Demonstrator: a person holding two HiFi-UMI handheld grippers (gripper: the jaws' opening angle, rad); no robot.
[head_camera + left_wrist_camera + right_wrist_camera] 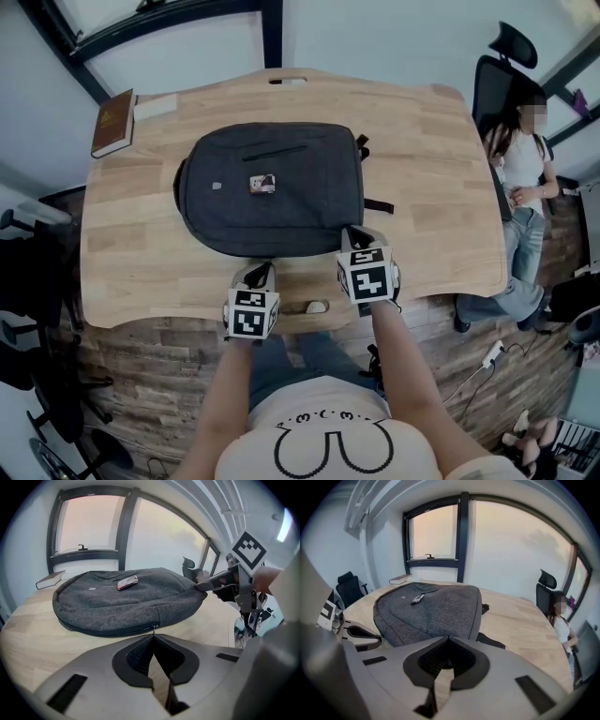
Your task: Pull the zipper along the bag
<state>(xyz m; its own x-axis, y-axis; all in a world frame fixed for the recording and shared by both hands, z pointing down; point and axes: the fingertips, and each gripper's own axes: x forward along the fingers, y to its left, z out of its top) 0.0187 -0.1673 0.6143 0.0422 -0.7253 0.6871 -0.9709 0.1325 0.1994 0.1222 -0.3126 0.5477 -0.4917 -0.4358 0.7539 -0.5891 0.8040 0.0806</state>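
Observation:
A dark grey backpack [272,187] lies flat on the wooden table [431,178]. Its zipper runs along the near edge, and the small metal zipper pull [154,628] sits right at my left gripper's tips. My left gripper [263,272] is at the bag's near edge, shut on that pull [153,633]. My right gripper [355,234] rests on the bag's near right corner, with its jaws shut on the bag's edge [447,637]. The left gripper view shows the right gripper [202,585] pinching that corner. The backpack [433,609] fills the middle of the right gripper view.
A brown book [112,122] lies at the table's far left corner. A small flat tag [262,184] sits on top of the bag. A person sits on an office chair [502,70] beyond the table's right edge. A black strap [378,205] sticks out at the bag's right.

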